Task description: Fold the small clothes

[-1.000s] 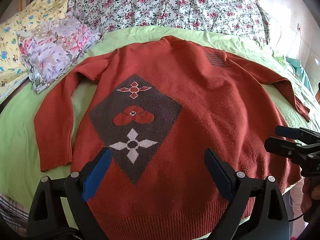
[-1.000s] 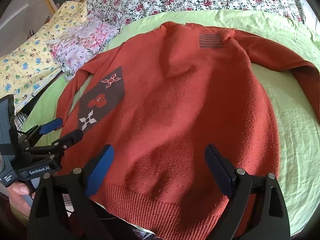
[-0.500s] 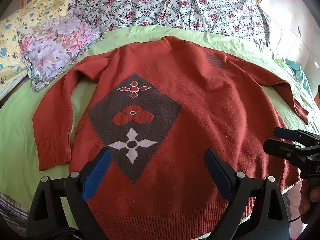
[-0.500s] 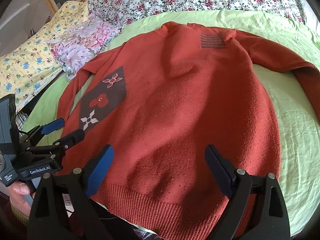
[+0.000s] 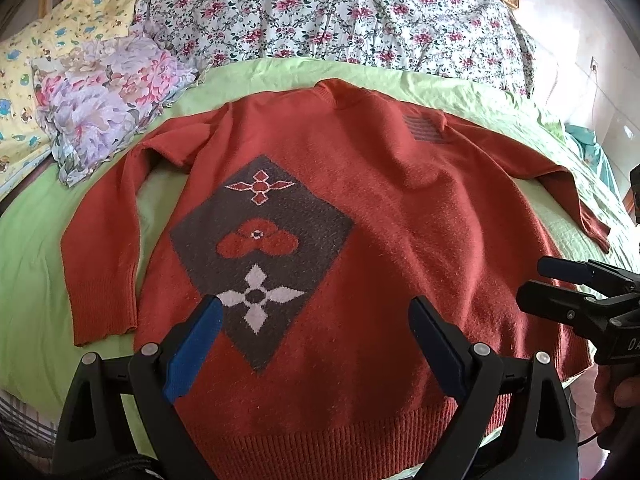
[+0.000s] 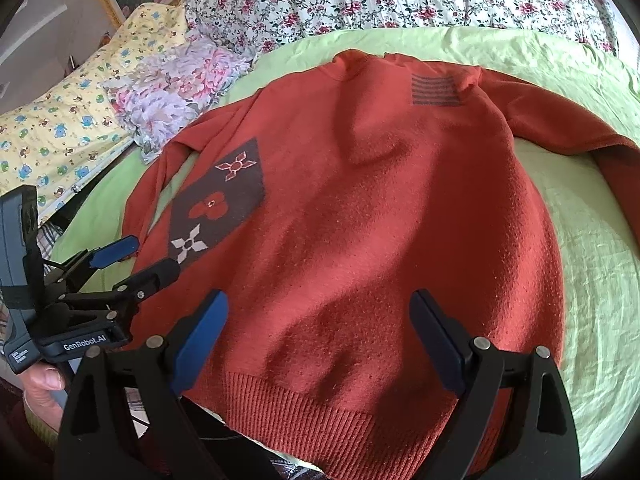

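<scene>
An orange-red knit sweater point(image 5: 400, 208) point(image 6: 380, 208) lies spread flat on the green bed sheet point(image 5: 36, 280), hem toward me, both sleeves out to the sides. A brown diamond patch point(image 5: 260, 248) with flower motifs marks its left half. My left gripper point(image 5: 314, 320) hovers open above the hem, nothing between its fingers. My right gripper point(image 6: 318, 314) is open too, over the hem's right half. Each gripper shows in the other's view: the right one point(image 5: 556, 284) at the sweater's right edge, the left one point(image 6: 136, 260) near the left cuff.
A floral quilt point(image 5: 340, 12) lies bunched along the head of the bed. A pink-flowered pillow point(image 5: 100, 96) and a yellow printed pillow point(image 5: 36, 60) sit at the left. A person's hand point(image 6: 40, 388) holds the left gripper's handle. The bed's near edge runs just below the hem.
Both grippers have stayed open. The views have shifted only slightly; the sweater lies as before.
</scene>
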### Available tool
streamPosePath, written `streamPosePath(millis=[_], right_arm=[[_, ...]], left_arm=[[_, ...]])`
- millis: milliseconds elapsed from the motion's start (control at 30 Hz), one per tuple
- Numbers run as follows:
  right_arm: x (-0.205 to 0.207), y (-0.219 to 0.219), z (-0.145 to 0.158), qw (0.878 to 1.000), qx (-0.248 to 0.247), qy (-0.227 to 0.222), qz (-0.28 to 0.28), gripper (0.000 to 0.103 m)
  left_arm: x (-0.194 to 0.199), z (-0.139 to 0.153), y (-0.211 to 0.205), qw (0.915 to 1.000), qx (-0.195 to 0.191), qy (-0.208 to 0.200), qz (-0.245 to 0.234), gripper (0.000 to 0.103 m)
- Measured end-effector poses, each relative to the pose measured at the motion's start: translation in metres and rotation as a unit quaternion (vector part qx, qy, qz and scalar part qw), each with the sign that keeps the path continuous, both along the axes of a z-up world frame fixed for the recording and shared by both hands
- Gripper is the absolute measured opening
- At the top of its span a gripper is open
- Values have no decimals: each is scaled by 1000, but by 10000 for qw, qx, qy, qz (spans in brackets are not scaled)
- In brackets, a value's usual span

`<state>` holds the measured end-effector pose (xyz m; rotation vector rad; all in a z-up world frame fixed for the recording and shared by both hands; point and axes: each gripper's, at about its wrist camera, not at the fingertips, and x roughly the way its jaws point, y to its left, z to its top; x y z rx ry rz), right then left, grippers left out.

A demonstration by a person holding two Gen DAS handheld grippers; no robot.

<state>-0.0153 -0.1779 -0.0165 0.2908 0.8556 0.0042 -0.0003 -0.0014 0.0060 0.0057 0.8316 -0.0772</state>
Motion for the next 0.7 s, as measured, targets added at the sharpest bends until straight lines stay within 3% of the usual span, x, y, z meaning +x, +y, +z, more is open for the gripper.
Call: streamPosePath(millis=[367, 700], right_arm=[[1, -4, -2, 9999, -4, -70, -87, 92], [-27, -59, -3, 9950, 339, -334, -883, 92]], left_arm=[[6, -6, -2, 9999, 12, -122, -62, 94], [27, -17, 9, 9990, -133, 415, 58, 94]])
